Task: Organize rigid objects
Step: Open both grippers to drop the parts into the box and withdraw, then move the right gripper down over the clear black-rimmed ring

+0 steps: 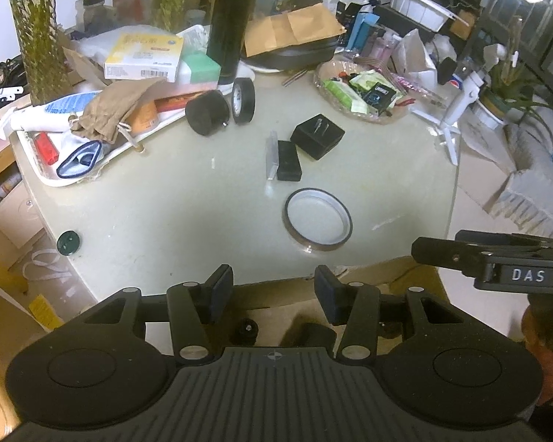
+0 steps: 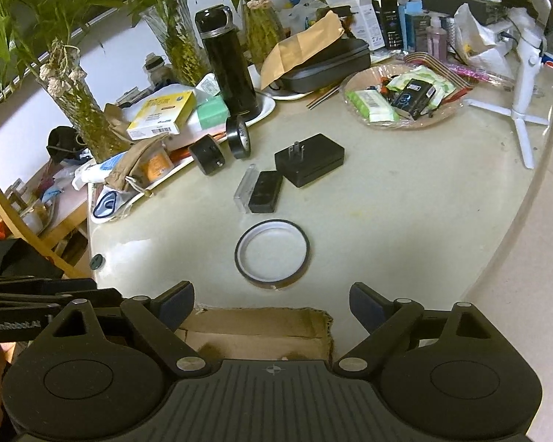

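The left gripper [image 1: 272, 293] has its two fingers partly apart, and nothing is between them. The right gripper [image 2: 271, 305] has its fingers wide apart, and it holds nothing too. Both hang over the near edge of the pale table [image 2: 405, 228], above an open cardboard box [image 2: 254, 328]. What is in the box cannot be made out.

The things to tidy lie in the middle of the table. A flat tape ring [image 2: 272, 254] lies nearest, at 12 o'clock from the right gripper. Past it, a small black box [image 2: 265, 191] lies touching a clear plastic case [image 2: 245, 188]. Just beyond them, toward 1 o'clock, sits a black plug block [image 2: 309, 164] with its two metal prongs pointing up. At 11 o'clock a black round thing [image 2: 207, 158] lies next to a roll of black tape [image 2: 238, 136] standing on its edge.

At 1 o'clock, far back, a clear dish [image 2: 354, 77] holds green and white packets and a little black packet. At 10 o'clock a white tray [image 1: 53, 180] is piled with a tan cloth bag [image 1: 121, 110], a red thing, and a yellow and white box [image 1: 143, 57]. A tall black bottle [image 2: 230, 66] stands behind the tape roll. A small green cap [image 1: 69, 242] lies alone by the table's left edge.
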A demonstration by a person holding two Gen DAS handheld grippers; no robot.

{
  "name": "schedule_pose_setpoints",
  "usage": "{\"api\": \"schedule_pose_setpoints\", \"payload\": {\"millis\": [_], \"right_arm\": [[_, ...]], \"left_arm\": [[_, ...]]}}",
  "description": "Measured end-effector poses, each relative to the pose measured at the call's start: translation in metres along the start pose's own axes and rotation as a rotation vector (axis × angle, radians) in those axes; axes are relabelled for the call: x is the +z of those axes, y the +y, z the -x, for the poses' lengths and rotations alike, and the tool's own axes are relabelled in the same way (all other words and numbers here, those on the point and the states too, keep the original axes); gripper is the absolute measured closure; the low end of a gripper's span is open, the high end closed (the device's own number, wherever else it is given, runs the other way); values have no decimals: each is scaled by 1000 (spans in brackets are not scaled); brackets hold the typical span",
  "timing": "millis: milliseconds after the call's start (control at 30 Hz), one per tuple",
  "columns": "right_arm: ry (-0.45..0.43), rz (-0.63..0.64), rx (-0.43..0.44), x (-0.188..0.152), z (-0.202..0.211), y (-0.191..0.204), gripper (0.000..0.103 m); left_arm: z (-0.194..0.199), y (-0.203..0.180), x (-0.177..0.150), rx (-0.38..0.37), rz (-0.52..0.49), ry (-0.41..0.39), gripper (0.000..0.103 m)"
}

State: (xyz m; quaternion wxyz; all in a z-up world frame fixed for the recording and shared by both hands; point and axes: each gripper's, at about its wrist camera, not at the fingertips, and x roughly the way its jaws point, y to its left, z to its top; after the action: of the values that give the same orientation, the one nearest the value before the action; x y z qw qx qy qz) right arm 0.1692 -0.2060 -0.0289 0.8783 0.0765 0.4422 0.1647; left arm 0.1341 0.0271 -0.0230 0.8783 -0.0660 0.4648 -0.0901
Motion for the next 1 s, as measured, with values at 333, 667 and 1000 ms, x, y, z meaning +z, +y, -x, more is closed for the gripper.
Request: {"api": "schedule_pose_setpoints", "payload": {"millis": [333,667,1000], "right_arm": [[-42,-8,-65,14,-3,-7,11],[-47,32,-106,28,-15,-11,11],[7,39,-79,34,-34,-11,11]], "left_arm": [[2,1,2,11,-2,-9,55],[2,-1,3,48,-26,-4,55],[0,-5,0,49,-56,12,55]]}}
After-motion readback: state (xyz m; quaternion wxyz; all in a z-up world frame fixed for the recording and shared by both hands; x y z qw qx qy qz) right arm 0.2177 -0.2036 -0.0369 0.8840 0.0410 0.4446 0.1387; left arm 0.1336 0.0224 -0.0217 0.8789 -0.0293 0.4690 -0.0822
